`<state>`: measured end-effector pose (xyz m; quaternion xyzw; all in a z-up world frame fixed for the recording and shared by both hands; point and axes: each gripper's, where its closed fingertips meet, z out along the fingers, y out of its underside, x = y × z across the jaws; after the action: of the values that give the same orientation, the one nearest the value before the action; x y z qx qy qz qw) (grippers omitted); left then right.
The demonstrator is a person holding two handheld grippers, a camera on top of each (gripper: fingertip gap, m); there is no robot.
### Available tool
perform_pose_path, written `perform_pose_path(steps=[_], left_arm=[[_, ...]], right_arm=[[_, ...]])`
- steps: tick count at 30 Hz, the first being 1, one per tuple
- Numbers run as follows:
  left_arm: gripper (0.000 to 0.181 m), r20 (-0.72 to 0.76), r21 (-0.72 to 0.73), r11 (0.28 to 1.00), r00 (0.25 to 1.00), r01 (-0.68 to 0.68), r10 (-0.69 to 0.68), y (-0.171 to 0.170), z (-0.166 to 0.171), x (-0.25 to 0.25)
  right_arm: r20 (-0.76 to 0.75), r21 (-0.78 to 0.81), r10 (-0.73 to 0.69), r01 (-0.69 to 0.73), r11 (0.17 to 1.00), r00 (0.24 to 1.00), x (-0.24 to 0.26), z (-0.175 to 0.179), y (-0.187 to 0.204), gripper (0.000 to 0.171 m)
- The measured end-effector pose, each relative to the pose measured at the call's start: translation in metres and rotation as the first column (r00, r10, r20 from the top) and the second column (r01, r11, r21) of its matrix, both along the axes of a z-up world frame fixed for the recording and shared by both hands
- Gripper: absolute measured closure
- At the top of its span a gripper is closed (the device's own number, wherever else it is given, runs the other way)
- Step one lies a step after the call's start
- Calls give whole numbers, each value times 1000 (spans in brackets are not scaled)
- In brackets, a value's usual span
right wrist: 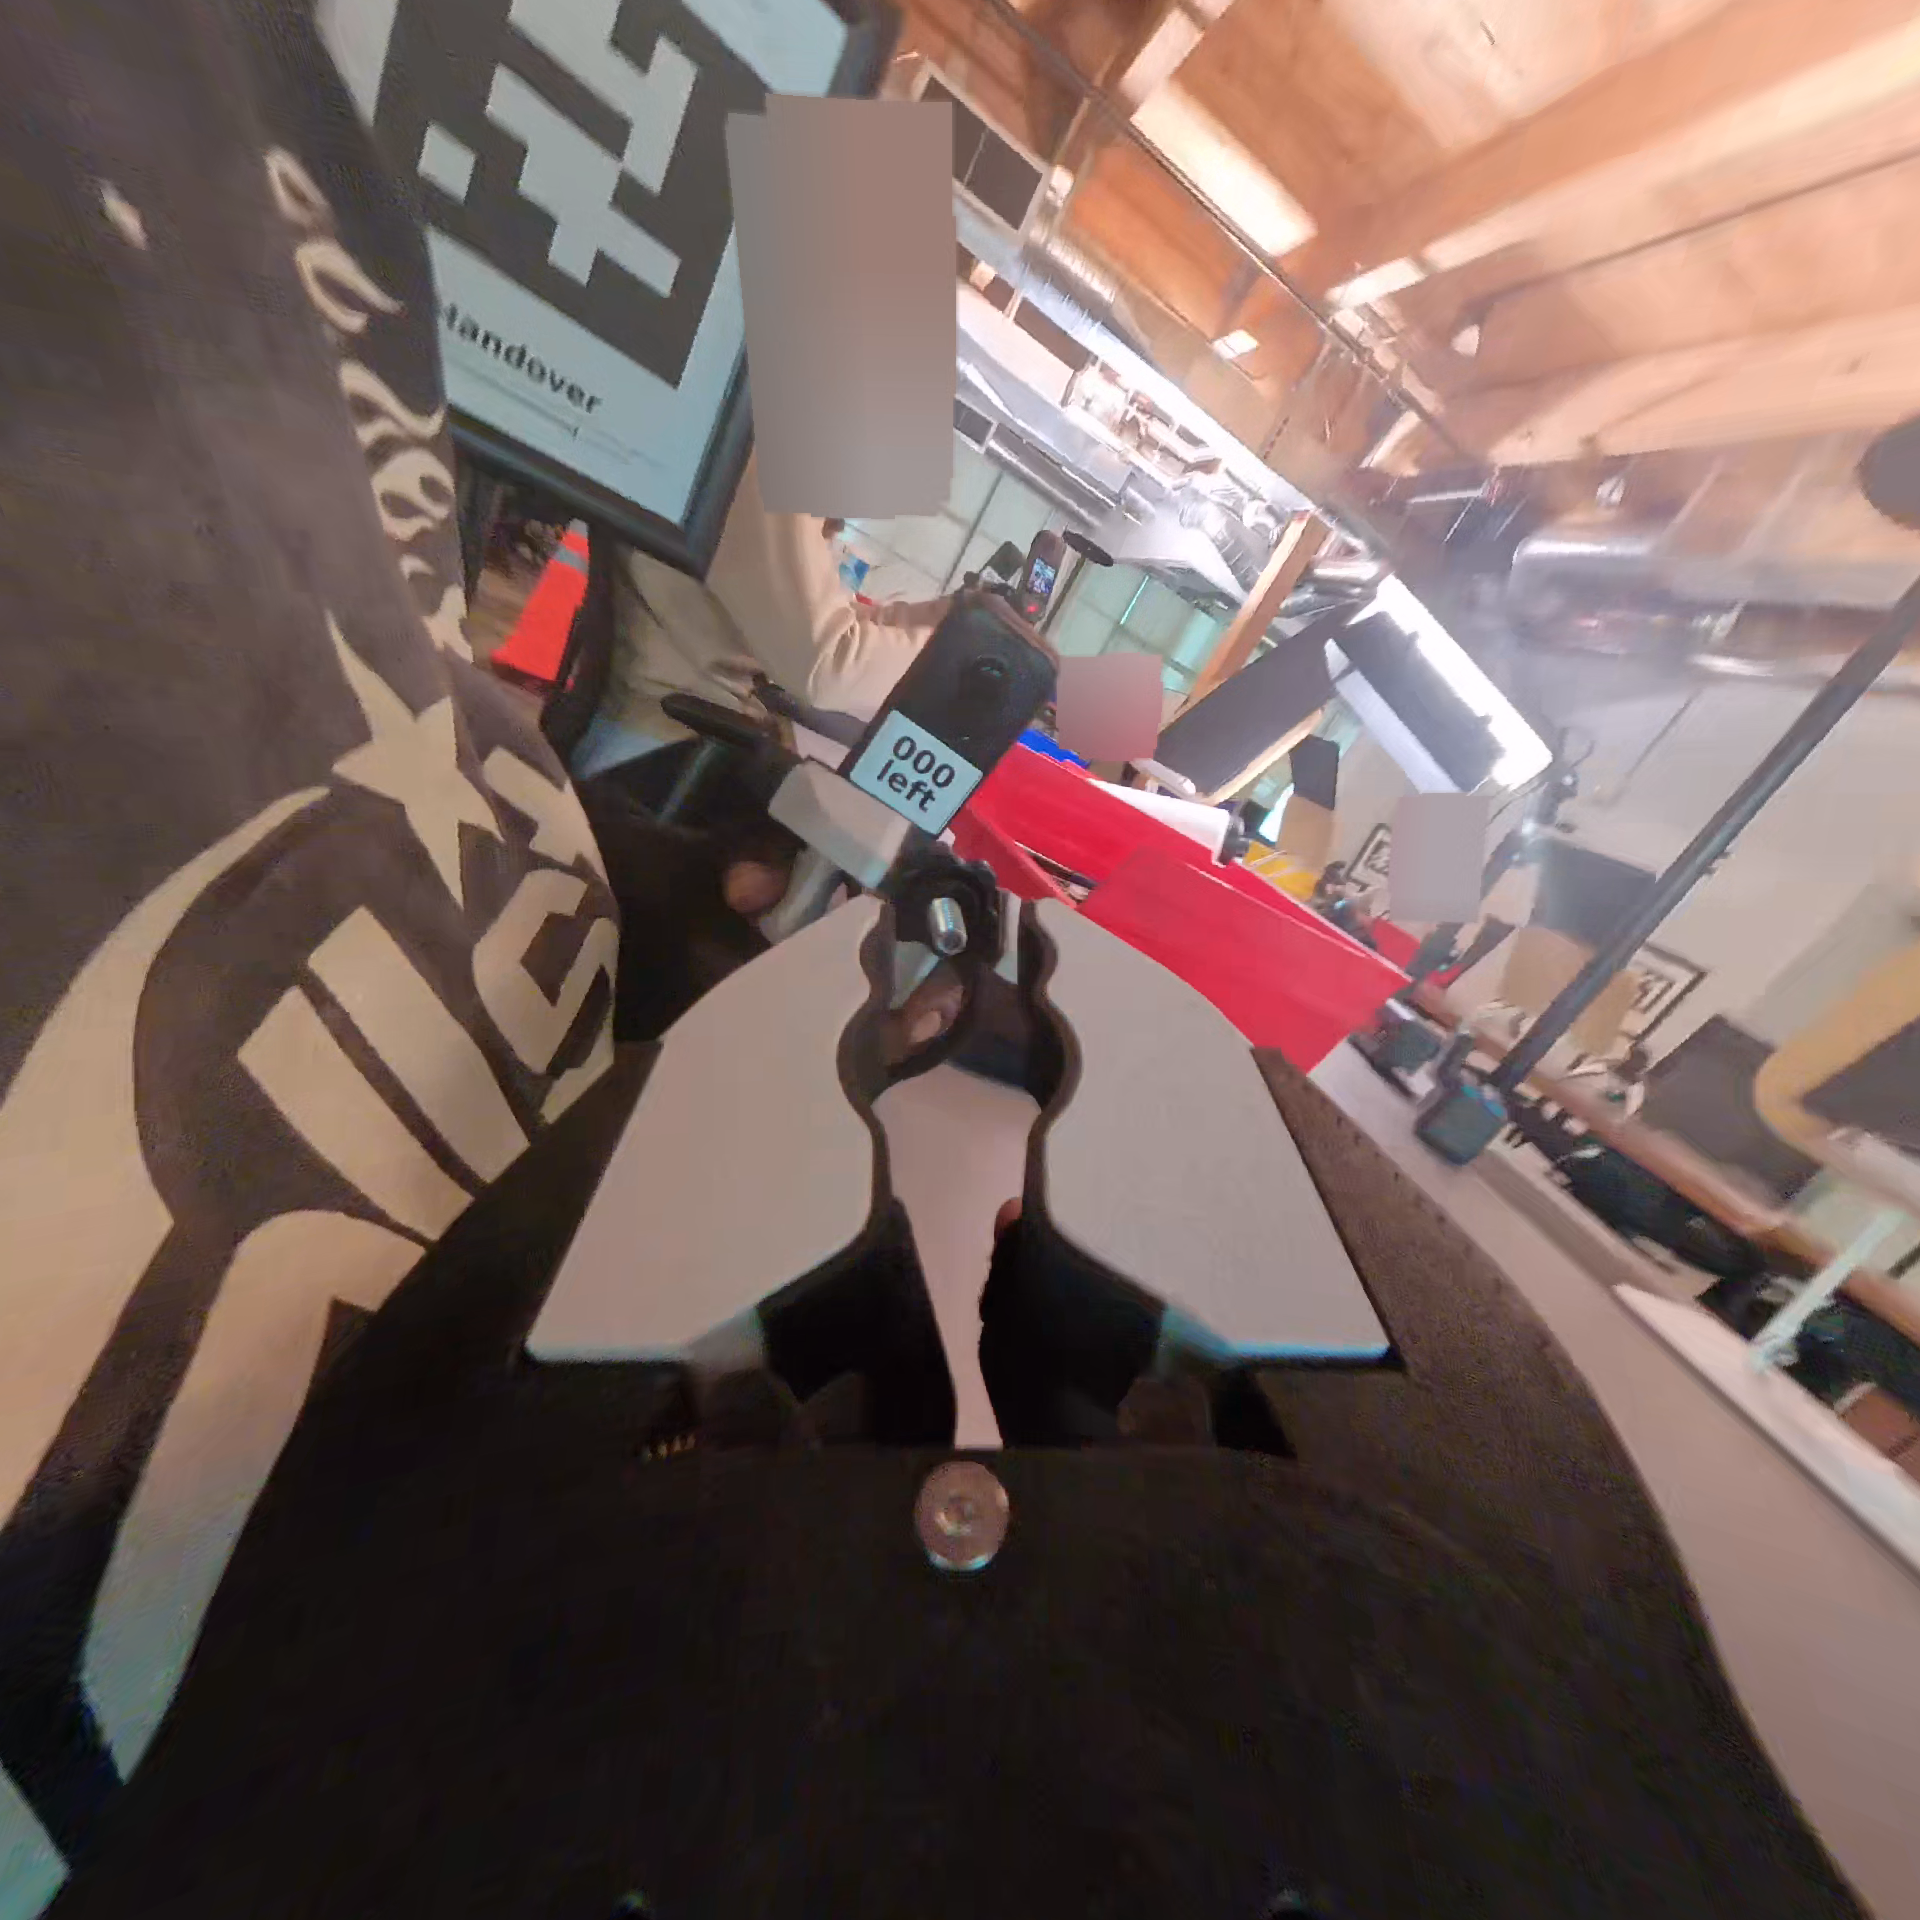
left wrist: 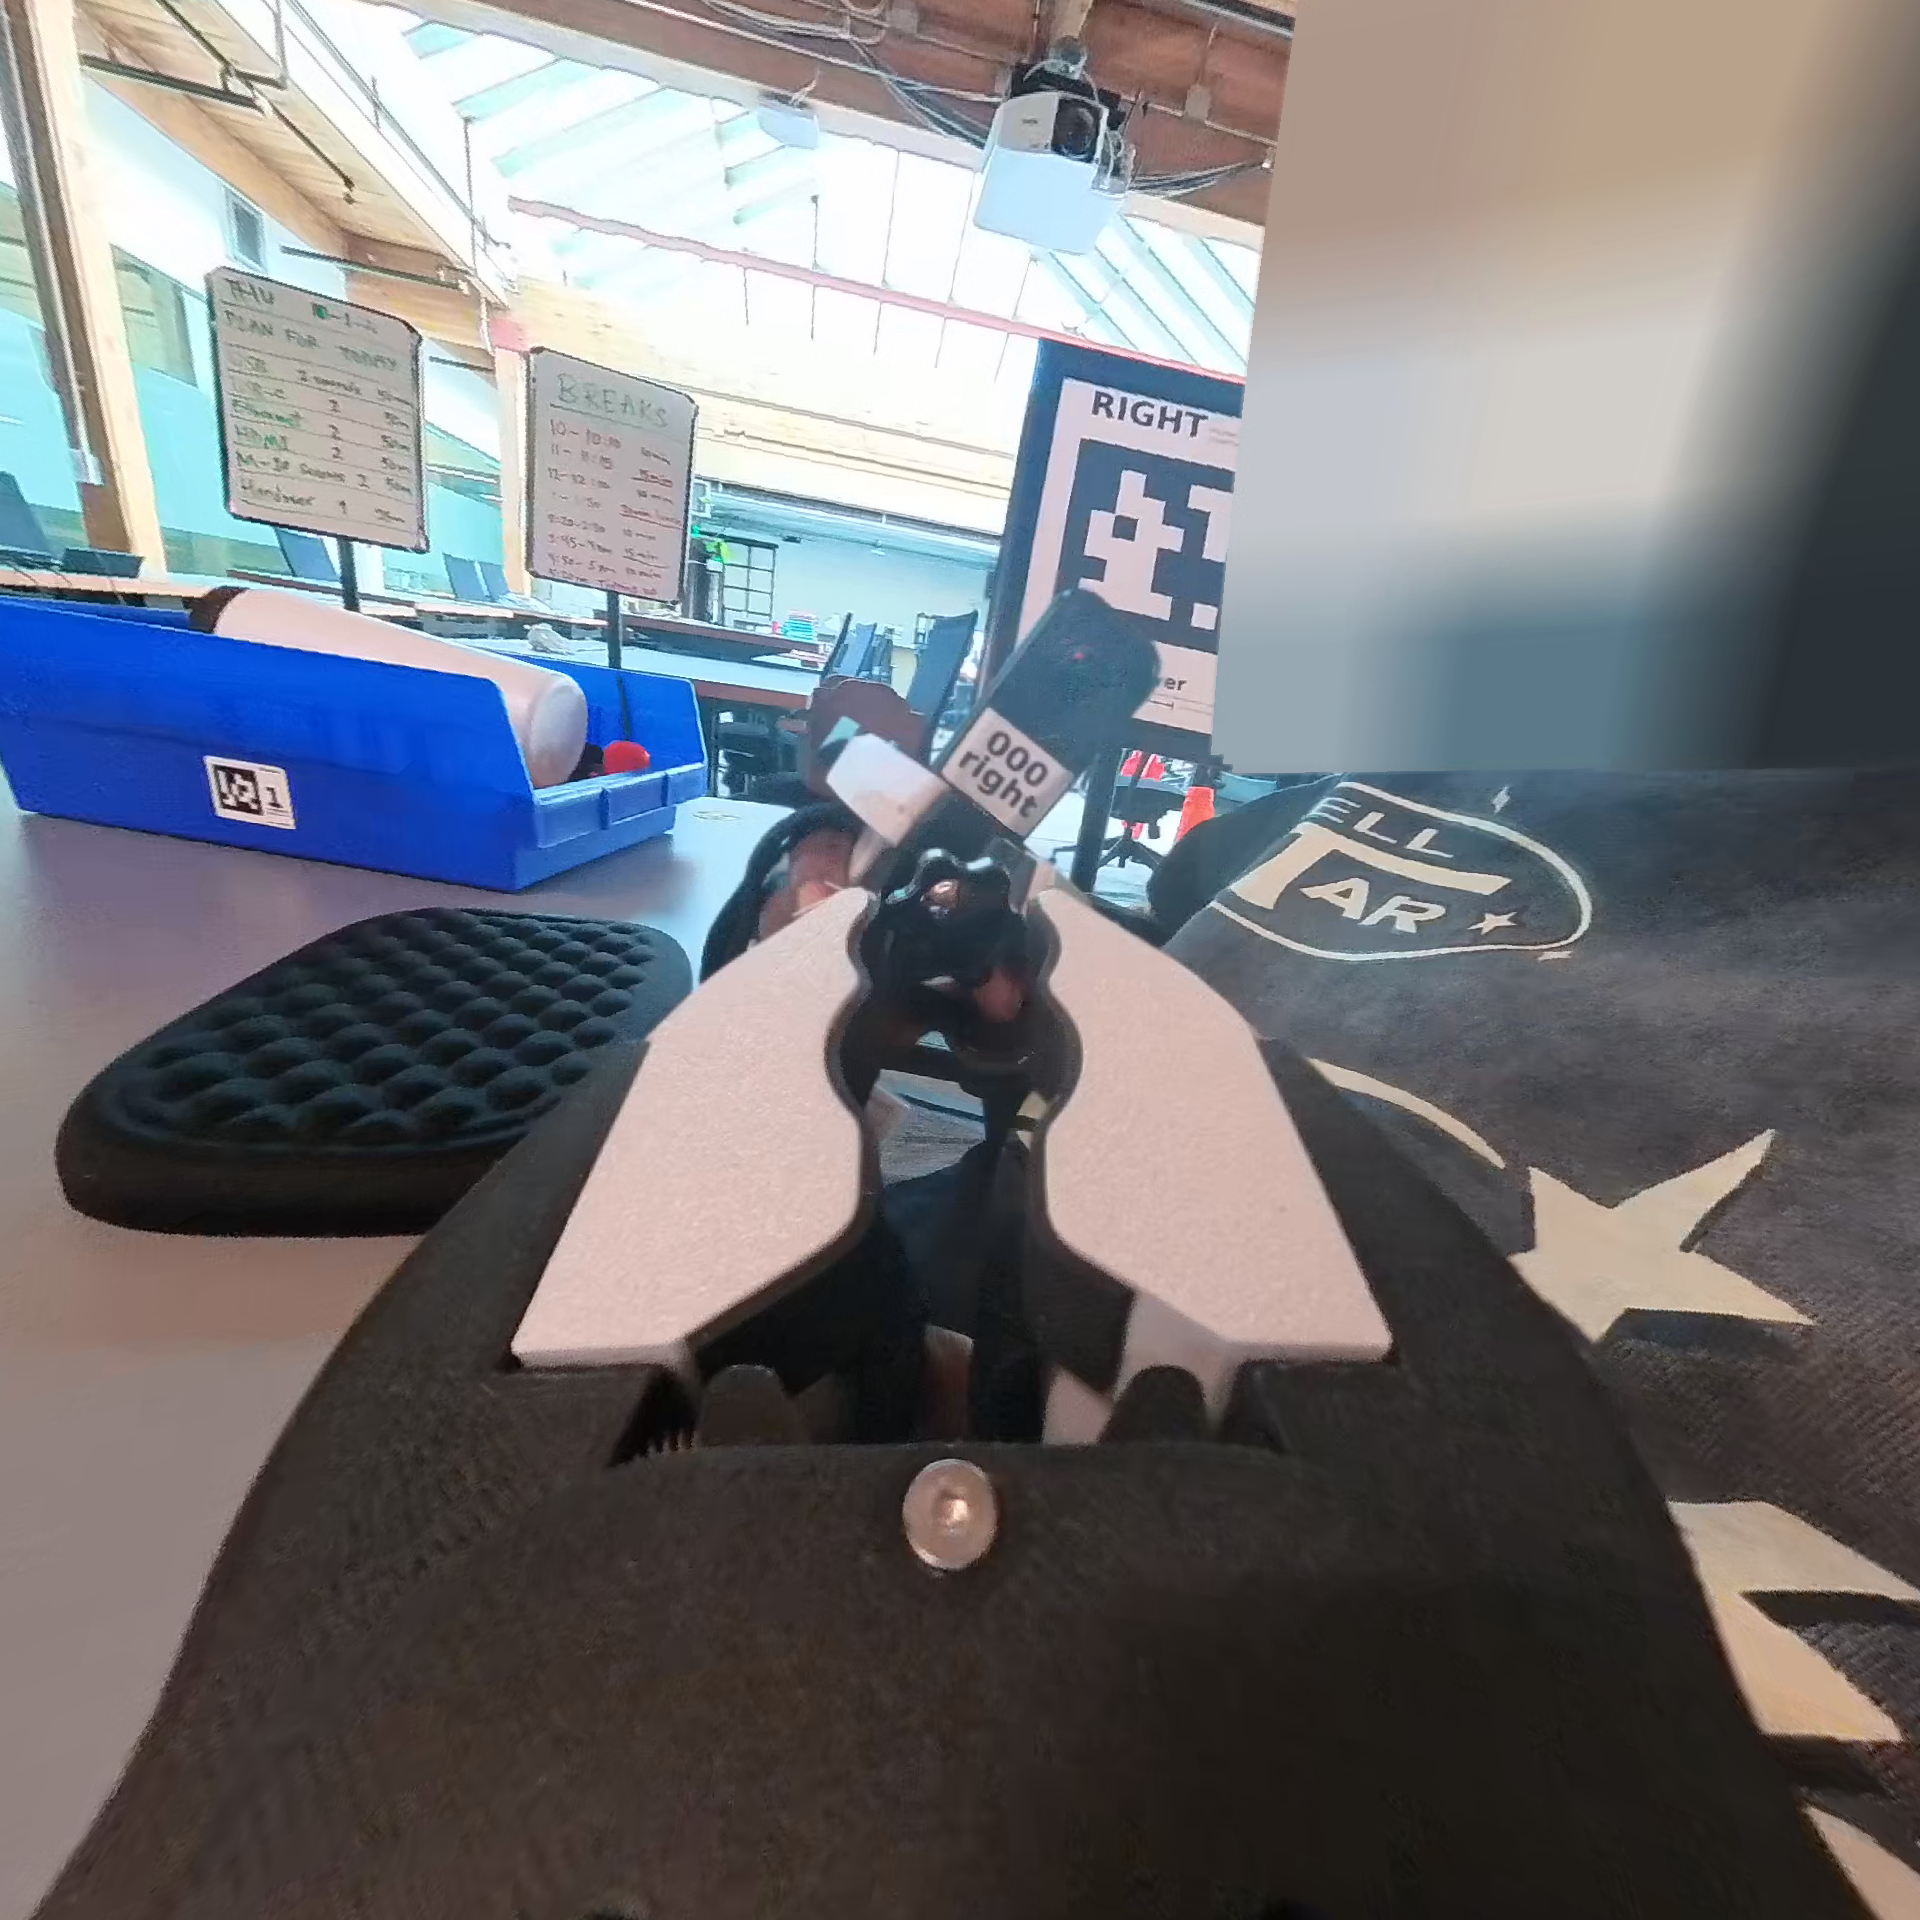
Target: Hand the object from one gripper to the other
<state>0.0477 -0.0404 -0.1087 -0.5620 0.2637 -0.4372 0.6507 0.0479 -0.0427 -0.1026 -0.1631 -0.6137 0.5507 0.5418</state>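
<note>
Bright daylight pours through the skylights [left wrist: 831, 239], blowing them out to white — the right wrist view is motion-smeared at its right edge, both views fisheye-bent.

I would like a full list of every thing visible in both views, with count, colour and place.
bin: one, blue, on the table, left
bottle: one, white, lying in the bin
pad: one, black, dimpled, on the table before the bin
whiteboards: two, white, on stands behind the bin
projector: one, white, at the ceiling
marker sign: one, black and white, upright, behind the tongs
table: one, grey
red trays: red, count unclear, right background
flat piece: one, white, between the right tongs; kind unclear
shirt: one, dark with cream print
left tongs: white fingers, tips apart
right tongs: white fingers, facing the left tongs
</note>
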Motion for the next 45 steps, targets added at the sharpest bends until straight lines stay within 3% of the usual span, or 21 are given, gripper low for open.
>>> perform_pose_path(steps=[5,10,13,15,20,23,26,30,34,36,38,45], left_arm=[[156,4,-30,999,999,36,-36,-1,-3,5],[156,-3,-35,998,999,51,-51,-3,-5,7],[151,-12,21,1000,1000,14,-14,-2,-1,6],[140,-46,86,995,998,-46,50,-1,0,3],[139,-129,199,974,982,-109,136,-1,-1,3],[152,-155,190,975,977,-116,146,2,-5,4],[155,-158,168,981,979,-101,128,1,-5,5],[156,-82,88,993,993,-74,81,2,-2,2],[156,48,-2,1000,999,-9,9,1,4,-2],[156,90,-28,999,996,25,-22,0,6,-3],[156,111,-40,998,993,50,-45,-1,7,-2],[156,94,-72,994,993,84,-77,-2,2,5]], right_arm=[[-44,173,-66,73,982,997,-2,-8,-6,155],[-42,229,-92,99,968,995,-3,-11,-6,165],[59,95,-27,21,995,998,-3,-9,-6,165],[173,-77,62,-50,996,983,-4,-7,-5,165],[387,-477,328,-118,871,862,-5,-9,-3,165],[414,-552,406,-130,824,815,-5,-12,-6,165],[419,-547,397,-121,828,817,-5,-13,-6,165],[361,-434,304,-130,892,882,-6,-11,-5,162],[123,-140,26,-9,990,992,-5,1,4,146],[-15,62,-80,81,995,997,-2,2,2,145],[-50,167,-130,137,977,990,-4,-2,-2,146],[-76,251,-157,171,953,985,-6,-6,-7,160]])
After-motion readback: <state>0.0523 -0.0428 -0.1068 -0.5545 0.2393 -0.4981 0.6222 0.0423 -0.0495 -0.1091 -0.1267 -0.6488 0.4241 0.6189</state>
